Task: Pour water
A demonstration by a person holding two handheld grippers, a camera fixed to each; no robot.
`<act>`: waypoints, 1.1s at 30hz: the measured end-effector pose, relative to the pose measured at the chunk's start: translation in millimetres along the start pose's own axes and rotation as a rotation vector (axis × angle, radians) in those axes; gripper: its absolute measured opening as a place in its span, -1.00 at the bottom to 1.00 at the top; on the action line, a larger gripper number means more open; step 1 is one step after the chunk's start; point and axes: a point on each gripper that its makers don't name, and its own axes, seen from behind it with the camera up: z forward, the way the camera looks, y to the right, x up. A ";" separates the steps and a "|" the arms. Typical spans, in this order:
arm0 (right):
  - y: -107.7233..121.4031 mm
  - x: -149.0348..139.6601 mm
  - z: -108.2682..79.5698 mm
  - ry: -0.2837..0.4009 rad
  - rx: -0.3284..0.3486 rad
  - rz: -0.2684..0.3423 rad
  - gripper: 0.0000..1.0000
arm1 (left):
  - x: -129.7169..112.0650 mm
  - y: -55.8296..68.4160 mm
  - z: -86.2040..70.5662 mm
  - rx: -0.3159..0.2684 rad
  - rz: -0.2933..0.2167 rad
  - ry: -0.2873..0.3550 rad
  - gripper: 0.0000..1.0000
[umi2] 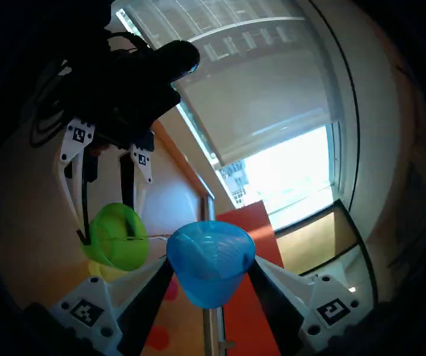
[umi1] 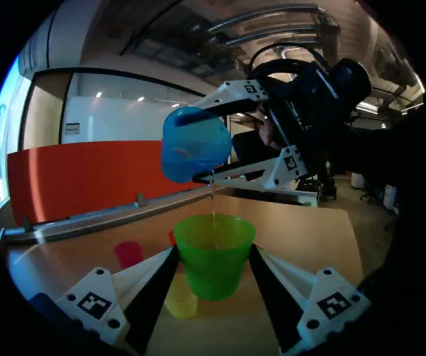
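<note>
Left claw [umi1: 214, 261], held over the tabletop [umi1: 308, 231], pinches the green cup [umi1: 214, 267] upright. The right claw [umi2: 210, 270] pinches the blue cup [umi2: 210, 261], tipped just above it. Pouring looks to be under way: a thin stream of water [umi1: 213, 204] falls into the green cup. I cannot tell how full either cup is. Righting the blue cup is not yet done.

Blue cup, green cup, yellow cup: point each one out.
blue cup [umi1: 194, 145], left gripper view, on its tilted side wall.
green cup [umi1: 215, 264], left gripper view, on its front outer wall.
yellow cup [umi1: 181, 301], left gripper view, on its side wall.
</note>
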 end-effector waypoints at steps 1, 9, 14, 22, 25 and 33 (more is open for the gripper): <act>0.0 0.2 0.0 0.000 0.000 -0.003 0.77 | 0.2 0.2 0.0 0.000 0.000 0.000 0.67; 1.0 0.6 -0.2 -0.003 -0.005 -0.018 0.76 | 2.2 0.8 -0.5 0.000 0.003 0.005 0.67; 2.1 0.9 -0.7 -0.003 -0.008 -0.025 0.77 | 2.3 0.7 -1.1 0.002 0.005 0.006 0.67; 3.1 1.6 -0.8 -0.002 -0.010 -0.037 0.76 | 3.6 1.2 -0.9 0.001 0.008 0.008 0.67; 4.0 1.8 -1.1 -0.003 -0.012 -0.041 0.76 | 4.2 1.3 -0.4 0.000 0.010 0.009 0.67; 7.0 1.1 -1.5 -0.003 -0.017 -0.047 0.76 | 4.5 1.7 -0.7 -0.002 0.012 0.009 0.67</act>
